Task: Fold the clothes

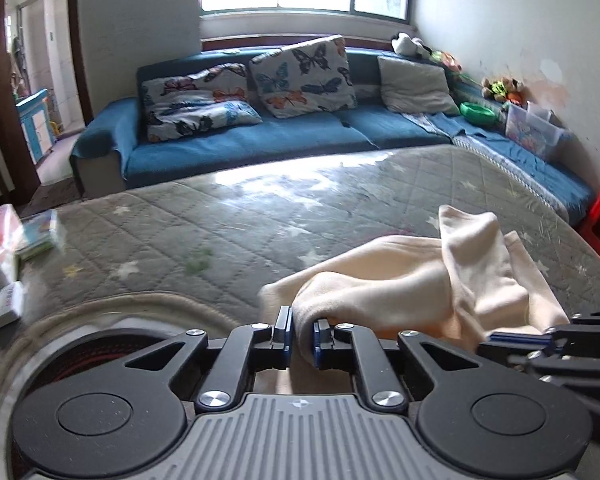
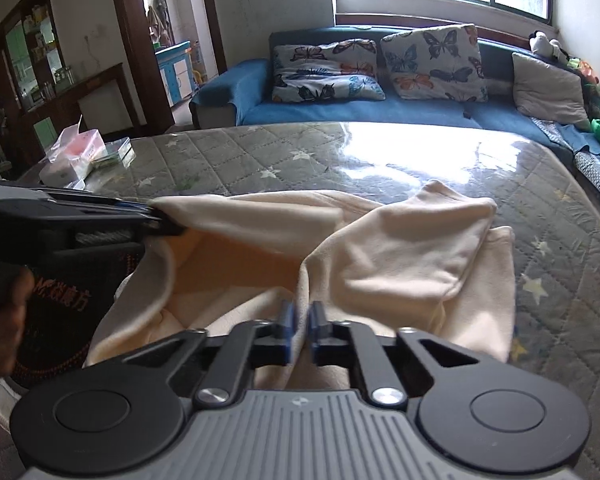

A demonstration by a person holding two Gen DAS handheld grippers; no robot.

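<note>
Garment: a cream-coloured soft fleece garment [image 2: 380, 248] lies bunched on the near part of the grey quilted mat with pale stars [image 2: 260, 152], which covers the table in front of me.
Its shape: one tube-like end, a sleeve or a leg, I cannot tell which, stands folded up towards the far side; the rest sags in loose folds towards me.
My left gripper [image 1: 302, 332]: its blue-padded jaws are pinched onto a rolled edge of the cream cloth, which fills the narrow gap between the pads.
My right gripper [image 2: 302, 326]: its jaws are pressed together on a fold of the same garment, the cloth rising from between the pads.
The two together: they grip separate edges of the cloth, left one reaching in from the left side of the right camera's view.
My left hand [image 2: 4, 312]: wrapped round the left gripper's handle, partly out of the picture.
Behind the mat: a long blue sofa [image 1: 260, 144] with butterfly-print cushions [image 1: 304, 76] under a bright window.
Left edge of mat: clear plastic packets and small boxes [image 2: 84, 152], well apart from the garment.
</note>
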